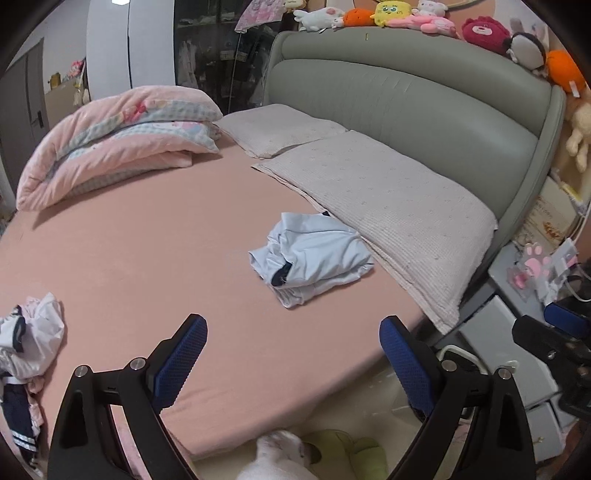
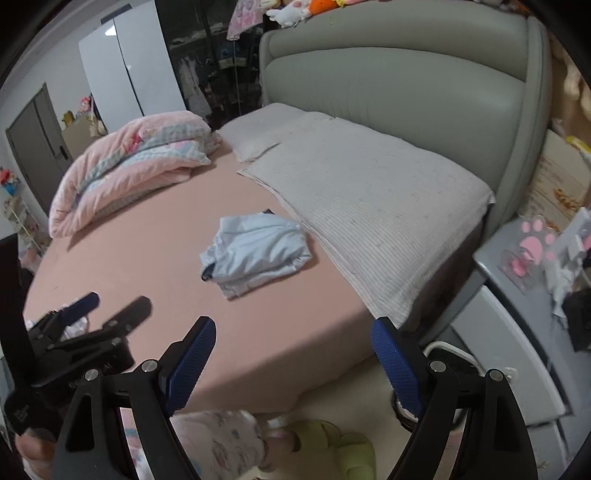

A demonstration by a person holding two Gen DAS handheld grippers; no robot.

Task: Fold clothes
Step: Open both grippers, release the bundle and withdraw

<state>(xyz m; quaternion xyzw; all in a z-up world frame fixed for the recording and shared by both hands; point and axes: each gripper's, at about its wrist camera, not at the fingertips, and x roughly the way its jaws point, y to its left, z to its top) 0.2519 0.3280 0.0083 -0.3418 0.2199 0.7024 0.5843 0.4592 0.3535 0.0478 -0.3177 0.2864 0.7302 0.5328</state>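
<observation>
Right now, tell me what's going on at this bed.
A person holds a two-finger gripper in each hand at the edge of the bed. The left gripper and the right gripper are both open and empty. A light blue garment lies folded near the pillows; a heap of unfolded clothes waits at the left edge.

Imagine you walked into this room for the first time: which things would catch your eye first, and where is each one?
Probably the folded pale blue garment, lying alone on the pink bed sheet just in front of the near pillow. Next, the row of bright plush toys along the top of the grey headboard. An unfolded heap of white and navy clothes sits at the left edge of the bed, and both grippers hang open near the bed's edge.
</observation>
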